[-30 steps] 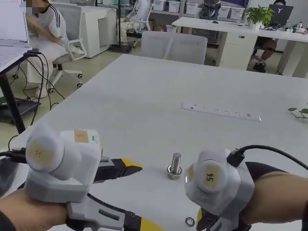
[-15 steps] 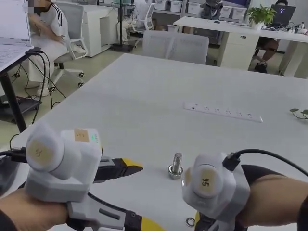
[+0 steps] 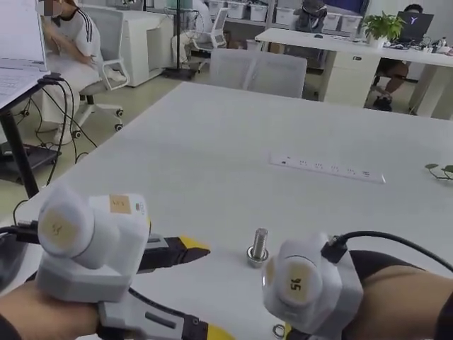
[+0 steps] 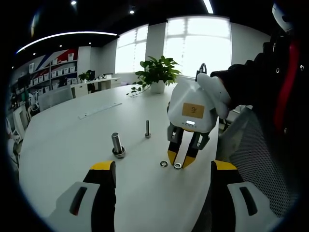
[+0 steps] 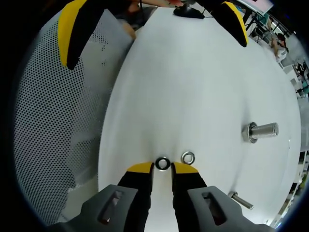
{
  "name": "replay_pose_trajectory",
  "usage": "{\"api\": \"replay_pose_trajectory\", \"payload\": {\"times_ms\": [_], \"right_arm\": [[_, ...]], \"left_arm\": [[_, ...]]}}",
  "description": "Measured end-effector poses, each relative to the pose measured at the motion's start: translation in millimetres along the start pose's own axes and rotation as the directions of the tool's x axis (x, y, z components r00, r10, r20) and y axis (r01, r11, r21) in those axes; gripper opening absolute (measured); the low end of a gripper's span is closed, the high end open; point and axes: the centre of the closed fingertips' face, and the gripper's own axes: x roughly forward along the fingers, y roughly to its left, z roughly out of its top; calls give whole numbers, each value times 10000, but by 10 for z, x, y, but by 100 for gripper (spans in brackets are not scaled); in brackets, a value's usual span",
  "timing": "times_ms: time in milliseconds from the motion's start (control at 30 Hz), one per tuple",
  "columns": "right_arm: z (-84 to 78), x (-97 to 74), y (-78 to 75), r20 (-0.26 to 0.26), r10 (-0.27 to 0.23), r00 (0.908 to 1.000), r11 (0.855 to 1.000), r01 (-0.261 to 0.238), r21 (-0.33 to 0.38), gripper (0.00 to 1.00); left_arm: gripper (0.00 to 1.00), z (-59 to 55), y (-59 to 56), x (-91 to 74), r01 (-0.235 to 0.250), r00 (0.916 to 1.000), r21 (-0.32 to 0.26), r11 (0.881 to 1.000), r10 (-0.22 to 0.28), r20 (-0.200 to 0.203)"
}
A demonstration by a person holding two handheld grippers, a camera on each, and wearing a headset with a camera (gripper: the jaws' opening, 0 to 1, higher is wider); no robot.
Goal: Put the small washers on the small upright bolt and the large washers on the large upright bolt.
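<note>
Head view: left gripper (image 3: 205,289) at 7 o'clock, jaws spread wide, empty. Right gripper (image 3: 287,333) at 5 o'clock, tips hidden under its body. Big bolt (image 3: 258,245) upright on table (image 3: 212,156) between them.

Left gripper view: small bolt (image 4: 147,129) upright, at 1 o'clock from big bolt. Right gripper tips down at washer (image 4: 177,166). Second washer (image 4: 164,164) just beside, at 9 o'clock.

Right gripper view: jaws nearly together, washer flat between tips. Cannot tell if pinched.

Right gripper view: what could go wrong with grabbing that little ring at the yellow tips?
The ring lies flat on the table, so the right gripper may slip and flick it away. The table edge is close; it could roll off. A second ring lies right beside it and may get knocked.
</note>
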Motion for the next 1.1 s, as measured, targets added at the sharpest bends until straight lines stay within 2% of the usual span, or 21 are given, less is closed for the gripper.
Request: {"api": "replay_pose_trajectory", "payload": {"times_ms": [433, 867, 1100], "right_arm": [[17, 5, 1, 107, 26, 9999, 10000, -27, 13, 14], [10, 0, 0, 314, 283, 9991, 9992, -291, 261, 13], [-46, -11, -14, 206, 327, 9993, 9989, -334, 331, 13]], "left_arm": [[80, -5, 2, -23, -36, 10000, 3, 10000, 36, 41], [80, -17, 19, -26, -42, 10000, -10, 10000, 42, -6], [80, -29, 32, -31, -67, 10000, -42, 10000, 67, -41]]}}
